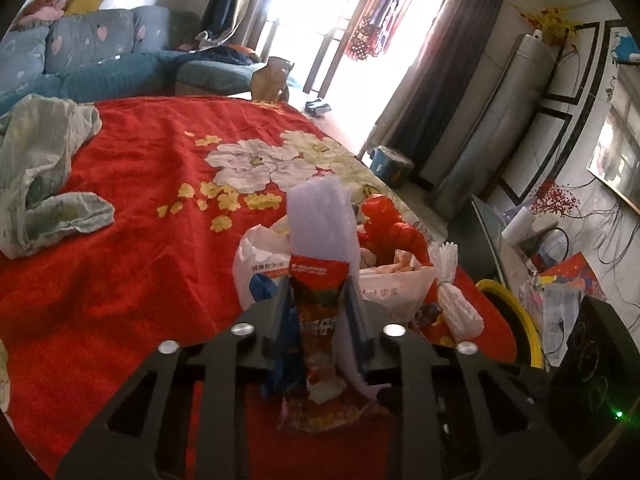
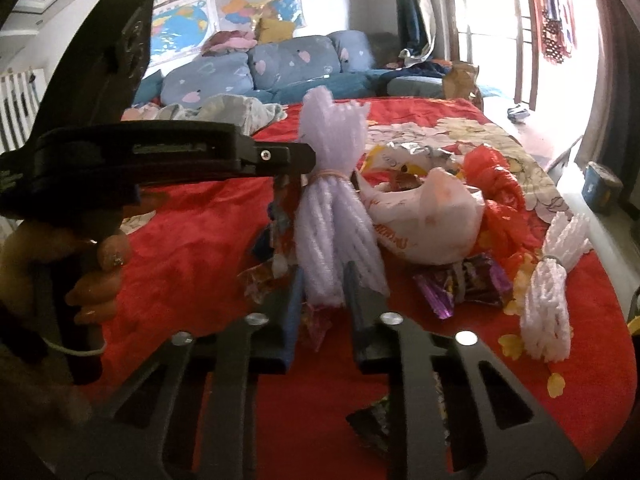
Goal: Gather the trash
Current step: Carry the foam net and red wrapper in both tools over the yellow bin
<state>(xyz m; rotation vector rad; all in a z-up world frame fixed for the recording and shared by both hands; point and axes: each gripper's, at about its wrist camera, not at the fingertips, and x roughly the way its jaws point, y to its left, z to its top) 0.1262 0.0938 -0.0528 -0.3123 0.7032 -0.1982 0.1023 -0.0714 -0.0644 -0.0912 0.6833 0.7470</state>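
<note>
Two grabs on the go at once, so this is the picking-up stage of the trash run. Nearest to me, my left hand-held gripper (image 1: 316,300) is pinched on a red snack wrapper (image 1: 318,320), which stands up between the jaws with its crumpled bottom end trailing on the red bedspread (image 1: 140,240). My right hand-held gripper (image 2: 322,292) is squeezed around the lower end of a lilac foam net bundle (image 2: 332,216), the kind tied round the middle with a rubber band; that one stands upright just beside the left tool.

A bit further out, the rest of the mess lies on the bed: a white plastic bag (image 2: 432,220) with its mouth open and scraps inside, a red plastic bag (image 2: 496,188) bunched up right behind it, a purple wrapper (image 2: 468,284) flat in front of the white bag, and a white foam net bundle (image 2: 552,288) off to the right near the bed's edge. Furthest back there's a blue bin (image 1: 386,162) on the floor past the bed.

Next up, I reckon both pieces want lifting clear of the bedspread and carrying over the white bag's open mouth before I let go. The wrapper is floppy, so it could snag or slip on the way.
</note>
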